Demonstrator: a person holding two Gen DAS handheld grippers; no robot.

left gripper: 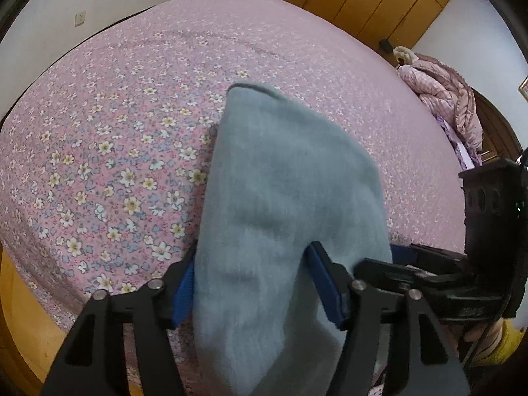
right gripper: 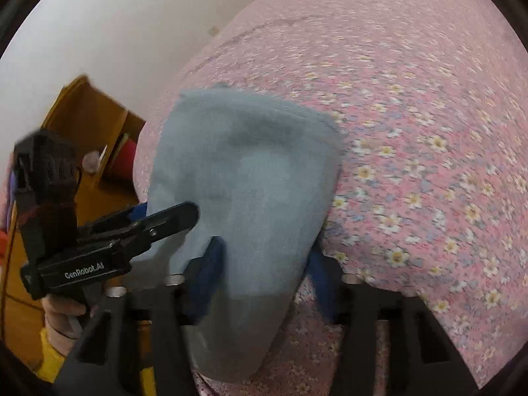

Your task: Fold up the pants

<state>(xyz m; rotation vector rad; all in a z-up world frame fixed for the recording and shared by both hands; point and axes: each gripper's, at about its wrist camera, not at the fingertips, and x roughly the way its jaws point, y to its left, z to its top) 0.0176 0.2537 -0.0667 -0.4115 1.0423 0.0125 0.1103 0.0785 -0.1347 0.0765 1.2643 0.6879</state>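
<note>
Right claw point(right gripper: 260, 274) and left claw point(right gripper: 171, 214) pinch blue pants point(right gripper: 250, 178) over floral bed point(right gripper: 412, 132).

Soft matt fleece pants point(left gripper: 280, 198) lie over a printed cotton-like bedsheet point(left gripper: 115, 132).

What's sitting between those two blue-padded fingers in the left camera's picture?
The blue pants: their fabric fills the gap between the left gripper's fingers and hangs over the flowered bed. The right wrist view shows the right gripper holding the same cloth.
</note>
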